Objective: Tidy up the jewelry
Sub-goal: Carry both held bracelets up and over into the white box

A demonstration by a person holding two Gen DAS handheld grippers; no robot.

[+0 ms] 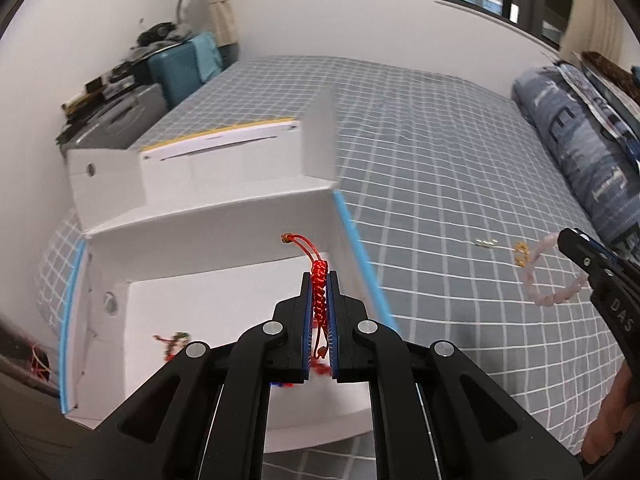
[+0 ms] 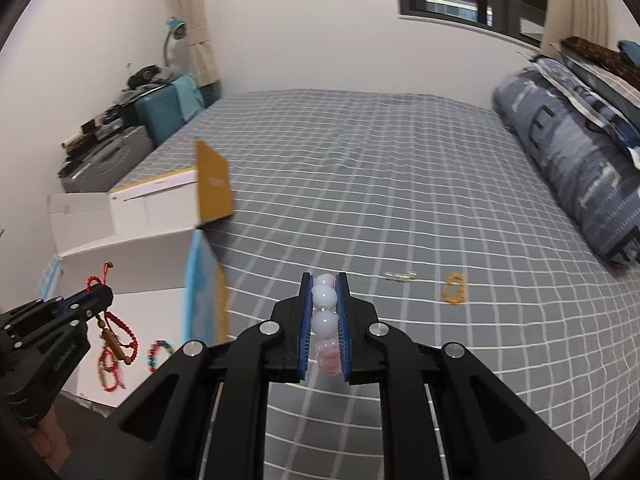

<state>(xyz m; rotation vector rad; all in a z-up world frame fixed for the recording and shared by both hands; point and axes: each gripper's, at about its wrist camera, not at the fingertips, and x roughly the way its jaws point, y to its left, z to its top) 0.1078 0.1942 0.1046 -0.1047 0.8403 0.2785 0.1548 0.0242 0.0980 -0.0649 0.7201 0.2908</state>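
My left gripper (image 1: 320,280) is shut on a red braided cord bracelet (image 1: 319,280) and holds it above the open white box (image 1: 208,248). It also shows in the right wrist view (image 2: 98,292), with the red bracelet (image 2: 120,340) hanging from it. My right gripper (image 2: 325,280) is shut on a pink bead bracelet (image 2: 324,300) above the bed; it shows in the left wrist view (image 1: 576,240) with the pink bracelet (image 1: 548,280) dangling. A green and red bracelet (image 1: 176,342) lies inside the box.
A gold bracelet (image 2: 454,289) and small gold pieces (image 2: 400,277) lie on the grey checked bedsheet (image 2: 360,180). A folded blue quilt (image 2: 568,168) lies at the right. Suitcases and clutter (image 2: 132,128) stand at the far left by the wall.
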